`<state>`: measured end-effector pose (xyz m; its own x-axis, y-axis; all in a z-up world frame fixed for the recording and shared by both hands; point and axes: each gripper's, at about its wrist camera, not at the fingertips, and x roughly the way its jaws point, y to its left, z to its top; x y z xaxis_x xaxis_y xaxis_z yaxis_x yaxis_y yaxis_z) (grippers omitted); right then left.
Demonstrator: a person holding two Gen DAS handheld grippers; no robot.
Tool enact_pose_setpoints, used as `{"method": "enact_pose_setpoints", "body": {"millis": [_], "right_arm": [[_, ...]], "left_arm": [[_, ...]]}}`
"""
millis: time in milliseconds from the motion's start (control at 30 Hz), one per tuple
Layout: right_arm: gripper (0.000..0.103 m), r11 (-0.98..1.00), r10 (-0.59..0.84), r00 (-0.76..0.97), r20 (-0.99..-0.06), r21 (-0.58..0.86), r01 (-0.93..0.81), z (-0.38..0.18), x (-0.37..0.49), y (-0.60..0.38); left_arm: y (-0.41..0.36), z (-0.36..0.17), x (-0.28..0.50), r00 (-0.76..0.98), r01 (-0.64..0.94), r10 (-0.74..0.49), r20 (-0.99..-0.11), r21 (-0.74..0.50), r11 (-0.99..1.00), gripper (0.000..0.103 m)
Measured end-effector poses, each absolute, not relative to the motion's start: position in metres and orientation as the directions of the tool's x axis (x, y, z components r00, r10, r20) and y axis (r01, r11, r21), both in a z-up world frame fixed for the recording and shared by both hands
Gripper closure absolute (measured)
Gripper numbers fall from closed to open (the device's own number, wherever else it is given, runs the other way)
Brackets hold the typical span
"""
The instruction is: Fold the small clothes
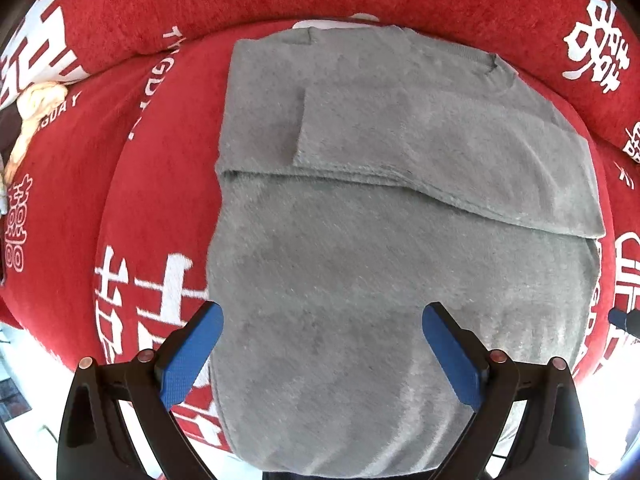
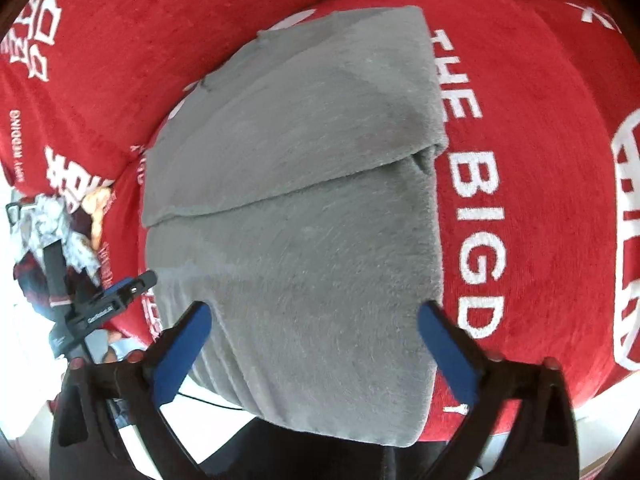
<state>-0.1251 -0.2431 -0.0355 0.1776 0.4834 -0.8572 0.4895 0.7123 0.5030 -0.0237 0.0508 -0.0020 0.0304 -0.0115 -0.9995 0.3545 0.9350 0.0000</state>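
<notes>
Grey fleece top (image 1: 360, 240) lies flat on the red blanket (image 1: 160, 140) with white lettering, its upper part folded down into a layered flap across the middle. We've got our left gripper (image 1: 322, 350) above its lower half, blue pads spread wide, gripping nothing. Our right gripper (image 2: 314, 344) hangs just as wide over the same cloth, empty too.
</notes>
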Motion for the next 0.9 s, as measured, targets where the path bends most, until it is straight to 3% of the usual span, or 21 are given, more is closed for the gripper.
{"method": "enact_pose_setpoints", "body": {"millis": [300, 900], "right_arm": [[0.0, 0.749, 0.519, 0.143, -0.843, 0.529, 0.399, -0.036, -0.131, -0.242], [0.0, 0.685, 0.518, 0.15, -0.842, 0.514, 0.516, -0.051, -0.222, -0.198]], "left_arm": [[0.048, 0.006, -0.059, 0.02, 0.291, -0.025, -0.999, -0.018, 0.957, 0.003], [0.113, -0.004, -0.138, -0.007, 0.368, -0.028, -1.0, -0.029, 0.929, 0.003]]}}
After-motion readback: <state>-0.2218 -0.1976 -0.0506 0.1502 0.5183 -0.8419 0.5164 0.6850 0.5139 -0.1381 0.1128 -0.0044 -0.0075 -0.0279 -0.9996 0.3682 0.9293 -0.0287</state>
